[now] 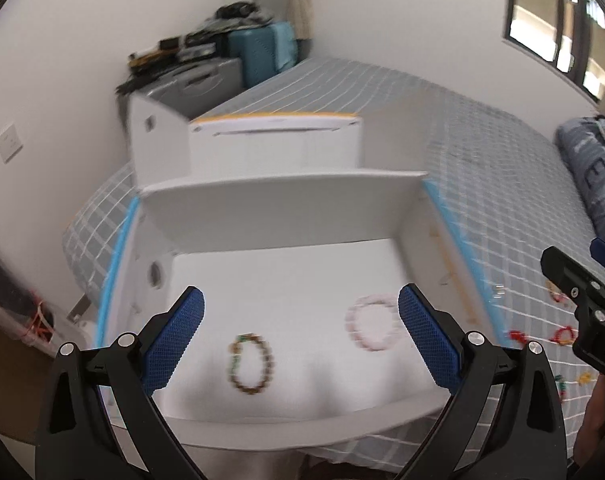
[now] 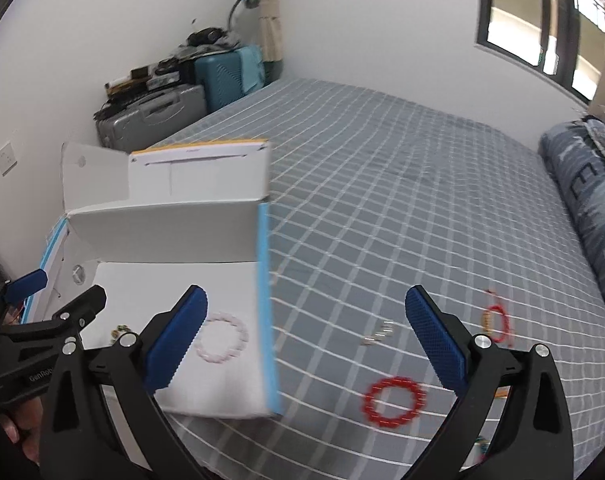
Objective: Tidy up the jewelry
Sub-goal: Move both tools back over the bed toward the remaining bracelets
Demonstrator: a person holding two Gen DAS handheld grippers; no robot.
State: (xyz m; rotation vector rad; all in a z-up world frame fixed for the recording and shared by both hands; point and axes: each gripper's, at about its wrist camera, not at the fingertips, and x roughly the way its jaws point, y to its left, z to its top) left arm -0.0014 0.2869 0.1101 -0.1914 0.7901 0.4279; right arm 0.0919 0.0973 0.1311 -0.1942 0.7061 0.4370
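Left gripper [image 1: 300, 336] stood wide open, nothing between its blue pads [image 1: 174, 340], hovering over the white box [image 1: 286, 204] in the lower centre of the left wrist view. Right gripper [image 2: 306, 340] was also spread wide and empty, lower centre of the right wrist view, over the box's right edge and the bed. Brown beaded bracelet [image 1: 251, 364] lay on the box floor, lower centre; pink beaded bracelet [image 1: 372, 322] just to its right, apart from it, near the right box wall. Pink one also showed in the right wrist view, lower left, partly behind a finger. Red beaded bracelet [image 2: 394, 402] lay on the grey checked bedsheet [image 2: 402, 200], lower right of that view, outside the box. Red-and-yellow string bracelet [image 2: 496, 322] lay further right; small metal pieces [image 2: 378, 334] between box and it, too blurred to identify. Suitcases [image 2: 190, 92] stood upper left by the wall, rolled blue blanket [image 2: 582, 200] at right edge
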